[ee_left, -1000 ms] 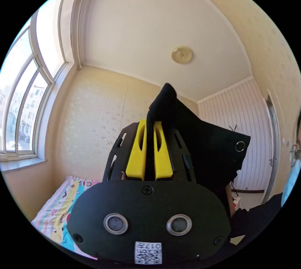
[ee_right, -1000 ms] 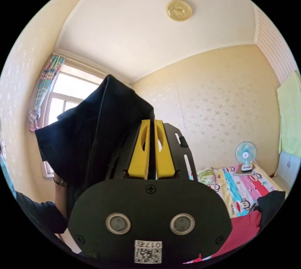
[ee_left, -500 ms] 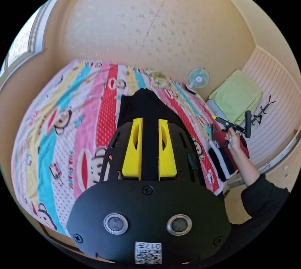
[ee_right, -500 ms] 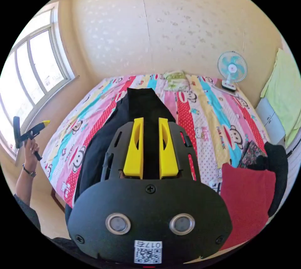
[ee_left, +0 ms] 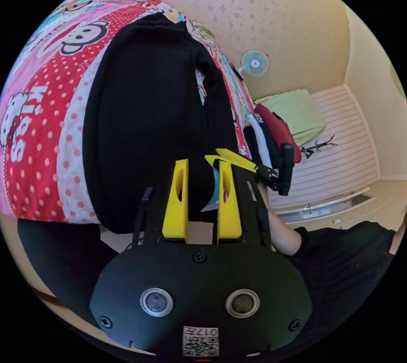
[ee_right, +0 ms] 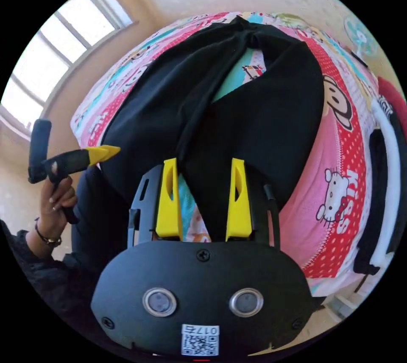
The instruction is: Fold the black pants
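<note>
black pants (ee_right: 254, 117) spread on bed (ee_right: 343, 176), both tools open

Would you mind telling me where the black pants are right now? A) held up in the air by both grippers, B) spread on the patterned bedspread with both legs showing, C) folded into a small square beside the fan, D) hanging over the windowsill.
B: the black pants lie spread on the patterned bedspread, their two legs parted, with the right gripper open above the near end.

Black pants (ee_right: 254, 117) spread across bed (ee_right: 343, 168)
</note>
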A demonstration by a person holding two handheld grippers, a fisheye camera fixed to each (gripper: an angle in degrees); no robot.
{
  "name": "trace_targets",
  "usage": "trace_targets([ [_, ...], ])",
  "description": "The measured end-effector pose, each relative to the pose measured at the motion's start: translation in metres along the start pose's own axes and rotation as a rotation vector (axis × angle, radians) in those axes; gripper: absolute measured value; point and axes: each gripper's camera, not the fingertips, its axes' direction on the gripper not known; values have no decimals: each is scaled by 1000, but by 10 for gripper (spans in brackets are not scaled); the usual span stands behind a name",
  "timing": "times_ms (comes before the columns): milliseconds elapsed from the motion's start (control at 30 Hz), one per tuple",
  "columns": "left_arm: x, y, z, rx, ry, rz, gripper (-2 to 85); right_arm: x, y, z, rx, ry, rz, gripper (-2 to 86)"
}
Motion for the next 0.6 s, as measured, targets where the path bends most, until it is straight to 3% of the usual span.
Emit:
trace_targets([
  [67, -8, 7, -17, 13, -28, -38, 106, 8, 0, -13, -19, 20, -6, 154],
  [200, -15, 20, -70, 79, -16, -40, 103, 59, -8, -50, -143, -168, 14, 113],
  [300, -17, 26, -101, 104, -58, -25, 102, 87, 5, -86, -148, -253, -105, 121],
  [433, -19, 27, -123, 139, -48, -17, 101, 54, 31, -103, -134, 115, -342, 107],
  [500, -16, 21, -129, 139, -36, -9, 101, 57, 31, -117, -136, 149, -312, 72],
  [600, -4, 15, -136, 132, 1, 40, 101, 107, 29, -184, -43, -10, -80, 43],
])
